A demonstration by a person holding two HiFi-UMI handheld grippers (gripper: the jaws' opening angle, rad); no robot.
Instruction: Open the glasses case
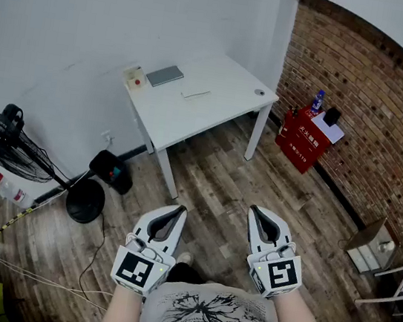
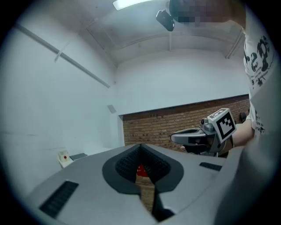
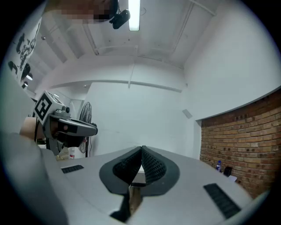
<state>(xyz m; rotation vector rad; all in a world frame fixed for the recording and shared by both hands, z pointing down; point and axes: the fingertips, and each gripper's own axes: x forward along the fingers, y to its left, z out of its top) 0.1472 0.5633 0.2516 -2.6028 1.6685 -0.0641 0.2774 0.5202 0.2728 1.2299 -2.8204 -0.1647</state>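
Note:
A flat dark grey case [image 1: 165, 75] lies at the back of a white table [image 1: 193, 114], far ahead of me; whether it is the glasses case I cannot tell. It also shows as a thin slab [image 2: 78, 155] in the left gripper view. My left gripper [image 1: 179, 209] and right gripper [image 1: 256, 210] hover side by side over the wooden floor, close to my body and well short of the table. Both are shut and hold nothing: the left gripper [image 2: 140, 146] has its tips together, and so does the right gripper [image 3: 142, 148].
On the table are also a small white box with a red button [image 1: 134, 76], a thin pale strip [image 1: 196, 93] and a small round object [image 1: 260, 92]. A floor fan [image 1: 9, 139] stands at left, a red cabinet [image 1: 304, 138] by the brick wall, cables [image 1: 34, 274] cross the floor.

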